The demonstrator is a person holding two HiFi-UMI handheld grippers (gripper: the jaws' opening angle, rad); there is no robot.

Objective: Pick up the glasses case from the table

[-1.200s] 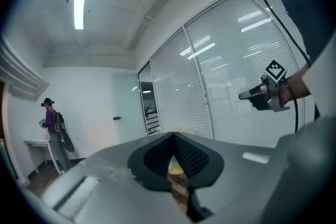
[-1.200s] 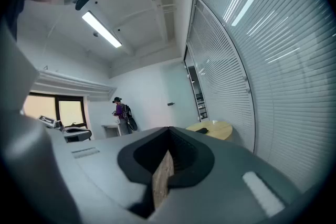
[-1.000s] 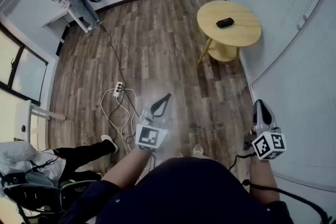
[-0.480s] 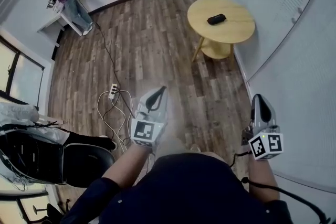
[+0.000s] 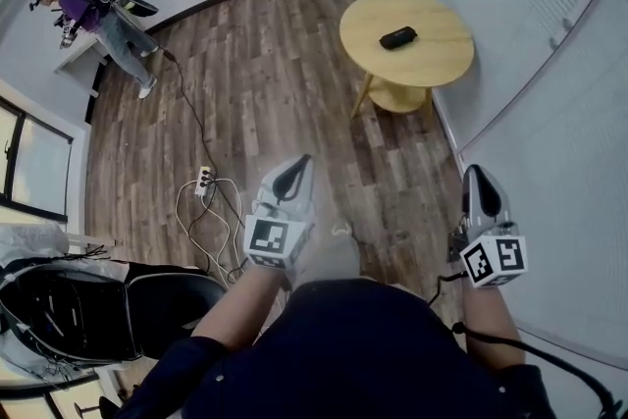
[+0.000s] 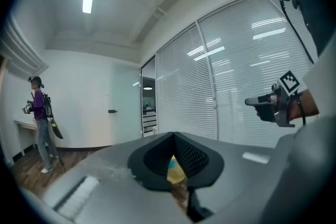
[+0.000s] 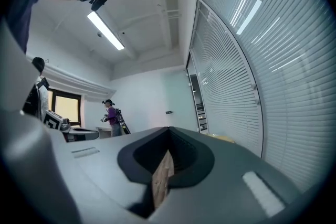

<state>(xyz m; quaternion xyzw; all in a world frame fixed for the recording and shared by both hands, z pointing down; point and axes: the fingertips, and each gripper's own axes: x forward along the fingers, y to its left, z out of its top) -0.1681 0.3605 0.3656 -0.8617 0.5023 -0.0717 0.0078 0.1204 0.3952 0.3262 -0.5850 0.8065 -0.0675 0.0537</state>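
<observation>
The glasses case [image 5: 397, 37] is a small black oblong lying on a round yellow table [image 5: 432, 74] at the upper right of the head view, far ahead of both grippers. My left gripper [image 5: 294, 168] is held out level over the wooden floor, shut and empty. My right gripper [image 5: 478, 175] is beside the glass wall, also shut with nothing in it. In the left gripper view my left gripper [image 6: 176, 164] has its jaws together, and a sliver of yellow table shows past them. The right gripper view shows my right gripper [image 7: 167, 157] closed, with only floor in the slit.
A glass wall with blinds [image 5: 549, 64] runs along the right, close to the table. A power strip with looped cables [image 5: 204, 182] lies on the floor to the left. A black chair [image 5: 88, 309] is at lower left. A person [image 5: 93, 15] stands at a far desk.
The whole view has advanced toward the table, so the table and case sit slightly nearer and more to the left. Both grippers came forward with me and stayed shut.
</observation>
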